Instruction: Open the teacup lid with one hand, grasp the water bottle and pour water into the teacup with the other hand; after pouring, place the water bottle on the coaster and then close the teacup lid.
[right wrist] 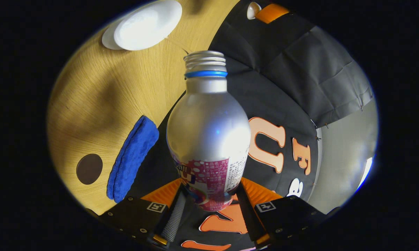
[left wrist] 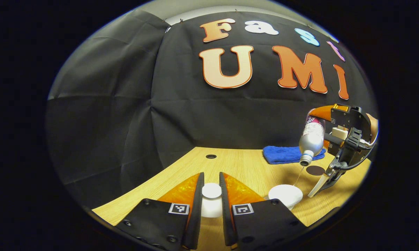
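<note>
My left gripper (left wrist: 211,177) is shut on the knob of the white teacup lid (left wrist: 211,195), held just above the wooden table (left wrist: 244,164). The open white teacup (left wrist: 285,195) stands to its right. Above the cup, my right gripper (left wrist: 315,118) holds a silver water bottle (left wrist: 311,139) tipped mouth down, and a thin stream of water (left wrist: 298,177) runs into the cup. In the right gripper view the capless bottle (right wrist: 207,132) is clamped near its base by my right gripper (right wrist: 211,195), its mouth pointing toward the teacup (right wrist: 143,24). The round brown coaster (left wrist: 315,170) (right wrist: 89,169) lies bare.
A folded blue towel (left wrist: 282,154) (right wrist: 132,158) lies by the back wall beside the coaster. A small dark hole (left wrist: 211,156) sits in the table near the wall. Black cloth closes the booth behind and on the left.
</note>
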`<state>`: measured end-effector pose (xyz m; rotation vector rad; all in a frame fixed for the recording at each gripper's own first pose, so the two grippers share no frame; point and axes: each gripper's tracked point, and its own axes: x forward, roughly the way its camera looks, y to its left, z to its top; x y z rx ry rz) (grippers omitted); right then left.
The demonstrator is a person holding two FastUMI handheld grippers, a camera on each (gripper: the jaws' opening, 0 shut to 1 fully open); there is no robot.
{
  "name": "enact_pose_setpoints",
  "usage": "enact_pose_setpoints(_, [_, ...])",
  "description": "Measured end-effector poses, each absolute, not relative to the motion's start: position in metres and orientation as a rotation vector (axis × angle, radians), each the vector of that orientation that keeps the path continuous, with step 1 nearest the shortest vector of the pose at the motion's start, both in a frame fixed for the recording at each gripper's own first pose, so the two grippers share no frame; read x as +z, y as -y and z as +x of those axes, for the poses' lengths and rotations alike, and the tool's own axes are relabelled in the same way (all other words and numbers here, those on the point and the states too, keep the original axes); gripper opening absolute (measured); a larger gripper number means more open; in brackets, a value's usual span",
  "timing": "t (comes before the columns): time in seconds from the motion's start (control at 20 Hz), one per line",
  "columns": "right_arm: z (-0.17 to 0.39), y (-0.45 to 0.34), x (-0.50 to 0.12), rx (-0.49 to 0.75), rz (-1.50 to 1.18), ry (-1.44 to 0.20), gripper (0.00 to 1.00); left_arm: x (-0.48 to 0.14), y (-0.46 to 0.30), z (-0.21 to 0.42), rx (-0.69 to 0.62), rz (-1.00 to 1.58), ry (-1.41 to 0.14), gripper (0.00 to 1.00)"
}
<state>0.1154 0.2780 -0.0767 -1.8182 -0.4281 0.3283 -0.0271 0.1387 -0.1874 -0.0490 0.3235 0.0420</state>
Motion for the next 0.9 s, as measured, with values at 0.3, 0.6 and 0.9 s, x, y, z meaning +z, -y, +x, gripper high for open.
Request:
enact_pose_setpoints(0.3, [0.111, -0.281, -0.081, 0.359, -1.824, 0.433, 0.78, -0.186, -0.137, -0.029, 0.038, -0.047, -0.322, 0.29])
enact_pose_setpoints(0.6, [0.108, -0.282, -0.092, 0.396, -1.781, 0.401, 0.78, -0.183, -0.134, -0.030, 0.032, -0.040, -0.310, 0.31])
enact_pose_setpoints(0.9, [0.099, -0.281, -0.119, 0.463, -1.646, 0.307, 0.78, -0.181, -0.125, -0.028, 0.017, -0.042, -0.303, 0.31])
